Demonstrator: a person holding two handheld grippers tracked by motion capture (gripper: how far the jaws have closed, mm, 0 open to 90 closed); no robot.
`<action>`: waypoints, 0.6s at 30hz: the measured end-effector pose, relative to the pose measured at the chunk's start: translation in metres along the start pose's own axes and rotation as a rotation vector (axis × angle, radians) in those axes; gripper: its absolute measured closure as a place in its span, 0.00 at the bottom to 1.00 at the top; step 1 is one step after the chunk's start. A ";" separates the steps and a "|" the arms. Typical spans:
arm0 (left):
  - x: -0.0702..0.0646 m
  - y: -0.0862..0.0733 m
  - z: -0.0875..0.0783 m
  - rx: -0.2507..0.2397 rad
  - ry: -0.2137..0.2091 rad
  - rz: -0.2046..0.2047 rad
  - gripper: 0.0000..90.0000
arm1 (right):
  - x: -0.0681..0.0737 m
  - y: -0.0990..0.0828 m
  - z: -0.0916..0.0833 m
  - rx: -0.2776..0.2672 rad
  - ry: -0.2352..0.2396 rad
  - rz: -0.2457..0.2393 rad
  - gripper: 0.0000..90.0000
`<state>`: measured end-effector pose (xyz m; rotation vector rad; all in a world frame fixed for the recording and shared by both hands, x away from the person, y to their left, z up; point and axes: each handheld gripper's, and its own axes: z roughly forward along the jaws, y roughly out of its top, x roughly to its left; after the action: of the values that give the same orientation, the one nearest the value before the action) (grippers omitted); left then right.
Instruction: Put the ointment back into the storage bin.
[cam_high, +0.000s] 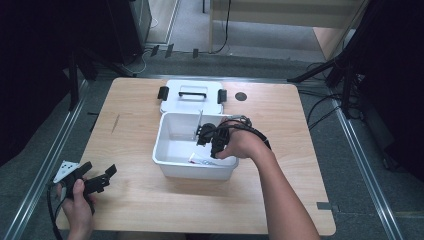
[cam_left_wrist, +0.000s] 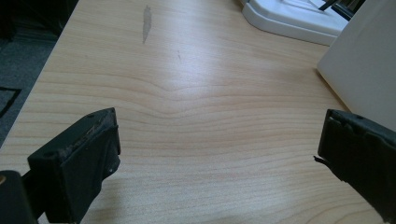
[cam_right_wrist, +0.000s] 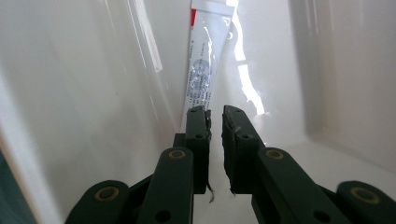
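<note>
Right gripper (cam_right_wrist: 214, 114) inside white bin (cam_high: 165, 159), jaws pinched onto end of white tube (cam_right_wrist: 203, 65) lying on bin floor by near wall. Grasp made; next likely a straight lift clear of the rim. Left gripper (cam_high: 100, 176) open, idle on table (cam_high: 135, 200)

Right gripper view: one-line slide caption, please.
Right tongs, jaws nearly together, reach inside the white plastic bin toward a white tube with a red band lying against its wall.
</note>
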<state>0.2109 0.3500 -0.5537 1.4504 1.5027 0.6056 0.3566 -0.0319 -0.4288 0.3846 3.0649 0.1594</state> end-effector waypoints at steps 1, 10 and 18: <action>0.000 0.000 0.000 -0.002 0.001 0.001 0.00 | -0.001 -0.001 -0.003 -0.015 0.002 0.001 0.90; -0.001 0.000 0.000 -0.004 0.005 0.004 0.00 | 0.001 -0.019 -0.037 -0.075 -0.003 0.055 0.81; -0.001 0.000 0.000 -0.002 0.008 0.007 0.00 | 0.000 -0.044 -0.064 -0.148 0.002 0.124 0.74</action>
<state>0.2110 0.3489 -0.5535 1.4539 1.5033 0.6171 0.3420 -0.0809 -0.3702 0.5655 3.0058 0.3895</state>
